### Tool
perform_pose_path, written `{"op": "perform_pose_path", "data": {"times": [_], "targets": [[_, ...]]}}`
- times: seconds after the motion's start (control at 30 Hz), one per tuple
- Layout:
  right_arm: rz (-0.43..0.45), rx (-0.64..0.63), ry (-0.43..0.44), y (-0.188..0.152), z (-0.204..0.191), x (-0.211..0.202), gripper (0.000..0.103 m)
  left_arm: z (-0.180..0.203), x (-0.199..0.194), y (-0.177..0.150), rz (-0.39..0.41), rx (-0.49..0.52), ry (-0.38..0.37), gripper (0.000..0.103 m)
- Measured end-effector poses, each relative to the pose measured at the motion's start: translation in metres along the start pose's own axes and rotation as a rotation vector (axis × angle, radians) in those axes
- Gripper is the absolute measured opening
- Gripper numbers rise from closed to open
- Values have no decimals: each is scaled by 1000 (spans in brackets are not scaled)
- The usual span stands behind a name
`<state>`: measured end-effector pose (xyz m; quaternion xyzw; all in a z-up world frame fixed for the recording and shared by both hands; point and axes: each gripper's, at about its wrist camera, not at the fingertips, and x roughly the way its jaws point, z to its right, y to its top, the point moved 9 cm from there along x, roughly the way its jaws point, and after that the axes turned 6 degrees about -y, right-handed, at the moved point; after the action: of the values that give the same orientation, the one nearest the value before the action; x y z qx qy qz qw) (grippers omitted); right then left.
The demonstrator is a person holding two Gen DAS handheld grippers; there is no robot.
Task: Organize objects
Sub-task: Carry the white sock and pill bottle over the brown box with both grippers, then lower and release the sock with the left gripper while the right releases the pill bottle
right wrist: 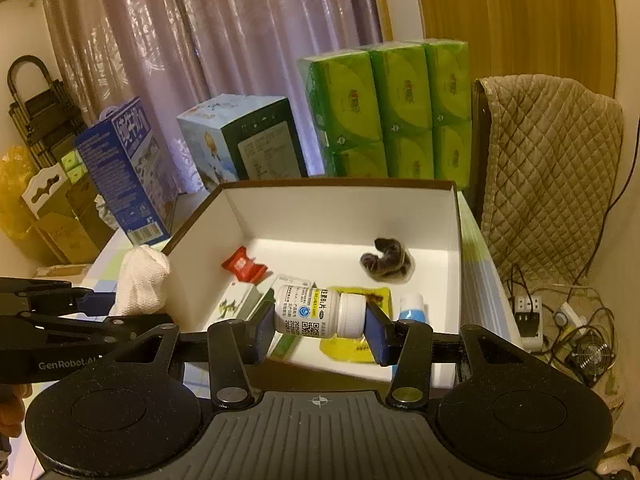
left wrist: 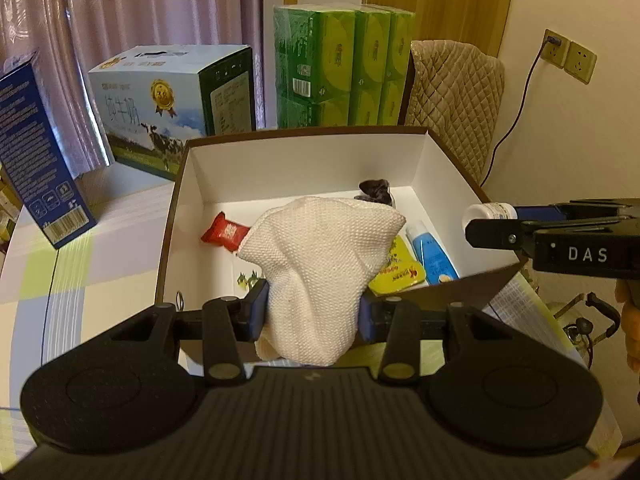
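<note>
Left gripper (left wrist: 314,308) clamped on the white cloth (left wrist: 320,264) at centre frame; right gripper (right wrist: 320,326) pinches the pill bottle (right wrist: 316,312) over the box (right wrist: 340,208).

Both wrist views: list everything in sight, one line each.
Open cardboard box: 1, white inside, on table.
Red candy wrapper: 1, box floor.
Dark scrunchie: 1, box floor.
Yellow sachet: 1, box floor.
Blue tube: 1, box floor.
Green tissue packs: one bundle, behind box.
Milk cartons: 2, blue, behind box.
White knitted cloth: 1, in left gripper.
White pill bottle: 1, in right gripper.
</note>
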<state>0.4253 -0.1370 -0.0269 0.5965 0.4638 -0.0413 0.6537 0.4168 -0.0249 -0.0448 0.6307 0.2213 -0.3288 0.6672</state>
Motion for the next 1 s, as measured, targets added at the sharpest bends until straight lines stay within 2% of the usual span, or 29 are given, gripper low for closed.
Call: {"op": "perform_pose_path", "data": {"times": [0.53,1.0], "targets": [[-21,-7,-33,8,11,33,44,-8,28,16,-8,-5,9,39],[-75,-18,-45,1,10,68,44,-32,56,21,-46,-19,57,39]]}}
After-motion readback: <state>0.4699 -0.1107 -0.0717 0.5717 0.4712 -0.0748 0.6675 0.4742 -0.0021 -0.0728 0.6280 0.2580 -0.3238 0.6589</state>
